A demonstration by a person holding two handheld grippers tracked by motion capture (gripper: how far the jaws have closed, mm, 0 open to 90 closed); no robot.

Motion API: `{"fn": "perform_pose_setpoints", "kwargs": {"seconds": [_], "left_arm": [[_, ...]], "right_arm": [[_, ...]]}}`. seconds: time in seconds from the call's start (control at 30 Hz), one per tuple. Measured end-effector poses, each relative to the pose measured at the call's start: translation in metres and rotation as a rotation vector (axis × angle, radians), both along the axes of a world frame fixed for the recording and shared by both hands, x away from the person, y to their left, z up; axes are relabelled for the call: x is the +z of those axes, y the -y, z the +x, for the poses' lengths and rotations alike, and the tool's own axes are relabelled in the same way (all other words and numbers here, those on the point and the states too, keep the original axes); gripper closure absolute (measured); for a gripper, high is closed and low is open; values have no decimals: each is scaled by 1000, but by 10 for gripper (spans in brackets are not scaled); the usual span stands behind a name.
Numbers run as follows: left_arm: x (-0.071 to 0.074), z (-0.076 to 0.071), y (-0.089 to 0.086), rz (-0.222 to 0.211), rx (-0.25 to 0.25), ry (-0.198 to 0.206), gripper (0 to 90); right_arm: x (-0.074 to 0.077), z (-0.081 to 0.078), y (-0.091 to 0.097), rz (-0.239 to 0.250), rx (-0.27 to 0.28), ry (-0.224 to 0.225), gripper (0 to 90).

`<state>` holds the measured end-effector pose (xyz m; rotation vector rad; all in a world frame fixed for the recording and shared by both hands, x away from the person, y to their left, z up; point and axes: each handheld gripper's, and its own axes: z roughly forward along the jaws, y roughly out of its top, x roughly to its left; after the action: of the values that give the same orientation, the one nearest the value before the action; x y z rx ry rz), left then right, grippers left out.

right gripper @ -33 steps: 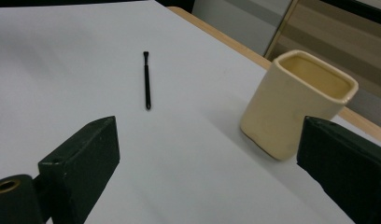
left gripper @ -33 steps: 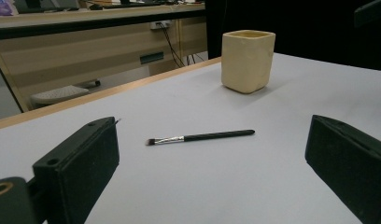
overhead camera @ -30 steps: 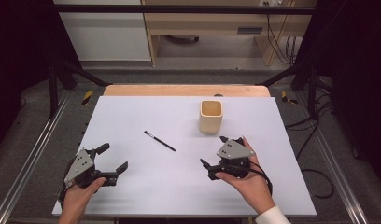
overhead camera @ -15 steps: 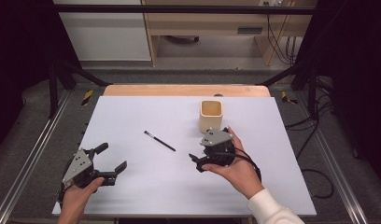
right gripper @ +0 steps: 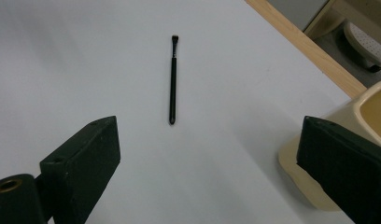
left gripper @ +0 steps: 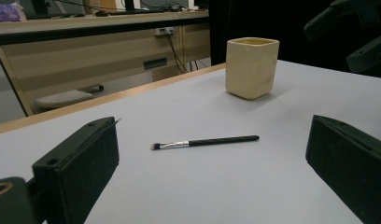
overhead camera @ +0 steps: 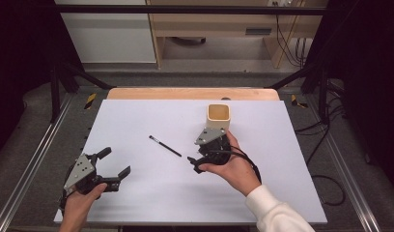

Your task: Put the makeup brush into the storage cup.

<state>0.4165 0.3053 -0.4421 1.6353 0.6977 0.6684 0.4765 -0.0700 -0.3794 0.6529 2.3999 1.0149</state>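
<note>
A thin black brush (overhead camera: 164, 146) with a metal ferrule lies flat on the white table (overhead camera: 137, 116), also seen in the left gripper view (left gripper: 205, 141) and the right gripper view (right gripper: 172, 79). A cream square cup (overhead camera: 218, 116) stands upright behind it (left gripper: 251, 66) (right gripper: 352, 154). My right gripper (overhead camera: 194, 163) is open just right of the brush, jaws pointing at it, with the cup close behind. My left gripper (overhead camera: 114, 163) is open near the table's front left, nothing between its jaws.
The table's wooden far edge (overhead camera: 192, 94) runs behind the cup. Metal frame rails (overhead camera: 26, 169) flank the table at the left and right. Cables (overhead camera: 325, 145) lie on the floor to the right. A wooden desk (overhead camera: 219, 29) stands beyond.
My right gripper has moved left and forward from the table's right side towards the brush. The left gripper, the brush and the cup have stayed where they were.
</note>
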Motion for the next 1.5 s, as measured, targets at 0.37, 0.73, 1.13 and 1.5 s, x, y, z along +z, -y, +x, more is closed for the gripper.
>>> {"fn": "perform_pose_setpoints", "kwargs": {"seconds": [0.37, 0.73, 1.13, 1.5], "left_arm": [[0, 0, -1, -4, 4, 5, 18], [0, 0, -1, -7, 9, 8, 17], [0, 0, -2, -9, 7, 9, 17], [-1, 1, -1, -8, 4, 7, 16]], "right_arm": [[-9, 10, -15, -41, 17, -65, 64], [-19, 18, -27, -51, 22, -101, 65], [-30, 28, -32, -58, 3, -146, 66], [-40, 32, -38, -51, 0, -173, 66]]}}
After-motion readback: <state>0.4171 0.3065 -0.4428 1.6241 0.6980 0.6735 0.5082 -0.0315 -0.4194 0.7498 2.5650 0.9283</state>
